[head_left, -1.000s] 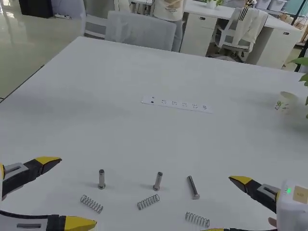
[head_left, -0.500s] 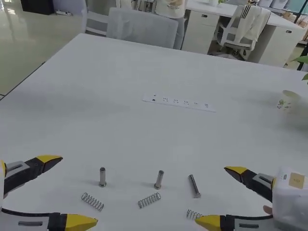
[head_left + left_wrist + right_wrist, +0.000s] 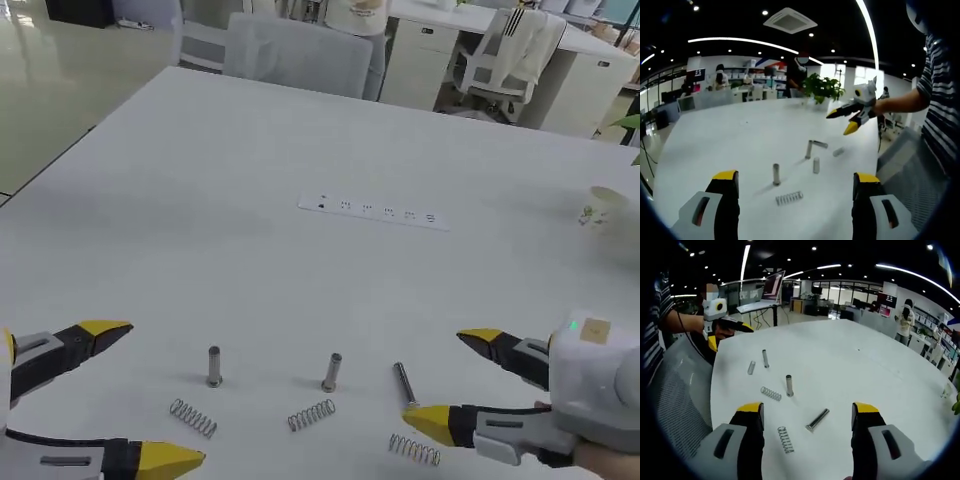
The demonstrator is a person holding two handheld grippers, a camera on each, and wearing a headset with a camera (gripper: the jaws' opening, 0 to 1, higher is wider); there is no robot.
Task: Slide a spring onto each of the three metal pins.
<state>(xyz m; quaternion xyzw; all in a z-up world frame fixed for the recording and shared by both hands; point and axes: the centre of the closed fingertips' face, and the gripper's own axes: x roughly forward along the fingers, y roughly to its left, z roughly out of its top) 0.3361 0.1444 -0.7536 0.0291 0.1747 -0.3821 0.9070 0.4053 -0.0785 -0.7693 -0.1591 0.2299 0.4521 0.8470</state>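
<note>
On a white table (image 3: 300, 150), well beyond the parts: a flat power strip (image 3: 375, 212) near the middle, a paper cup (image 3: 598, 212) far off to the right, office chairs (image 3: 300, 55) along the far side.

Nearer, at the lower corners of the head view: left gripper (image 3: 138, 394), jaws spread wide, holding nothing, off to the left of the parts. Right gripper (image 3: 447, 379), likewise spread wide and empty, lower yellow tip just beside the head of the right pin (image 3: 404, 384) and just above the right spring (image 3: 413, 450).

Between the two grippers, toward the near edge: three short grey metal pins in a row, with three small wire coils just in front of them.

Left pin (image 3: 214, 366) and middle pin (image 3: 331, 372) standing on end, long axis vertical. Right pin lying flat, wider head at the near end, long axis running roughly away from the person.

Left spring (image 3: 191, 418), middle spring (image 3: 311, 415) and right spring all lying on their sides, each at a slant across the table, each apart from the pins.
</note>
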